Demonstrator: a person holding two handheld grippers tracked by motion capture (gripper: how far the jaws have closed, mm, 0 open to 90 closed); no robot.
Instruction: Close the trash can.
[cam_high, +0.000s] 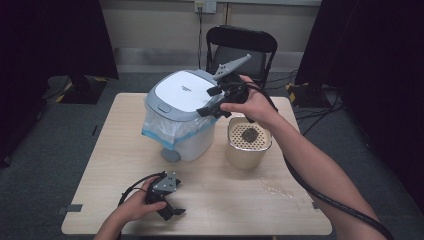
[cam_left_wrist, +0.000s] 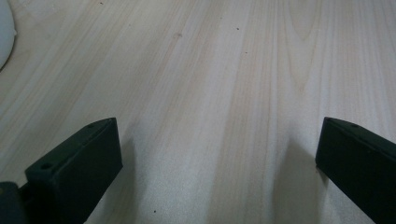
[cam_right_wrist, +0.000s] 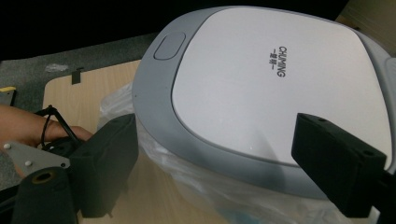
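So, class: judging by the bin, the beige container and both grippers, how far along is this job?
Done: the white-lidded grey pedal bin is closed and bag-lined. In hand: the right gripper hovers, jaws open, above its lid. Left: the beige perforated container still holds something dark; the left gripper rests idle.

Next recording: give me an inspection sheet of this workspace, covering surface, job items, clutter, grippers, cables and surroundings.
Surface: light wooden table, with a pale smear near its right front.
Job's things: white and grey lidded bin, lid closed, plastic liner hanging out under the rim, pedal at its front; beige perforated container to its right with a dark lump inside.
Clutter: nothing seen.
Grippers: right gripper hovers at the bin lid's edge, jaws apart, nothing between them; left gripper rests low at the table's front, jaws wide over bare wood.
Cables: black cable trails along the right forearm; more lie on the floor at right.
Surroundings: black folding chair behind the table, dark curtains, grey floor.
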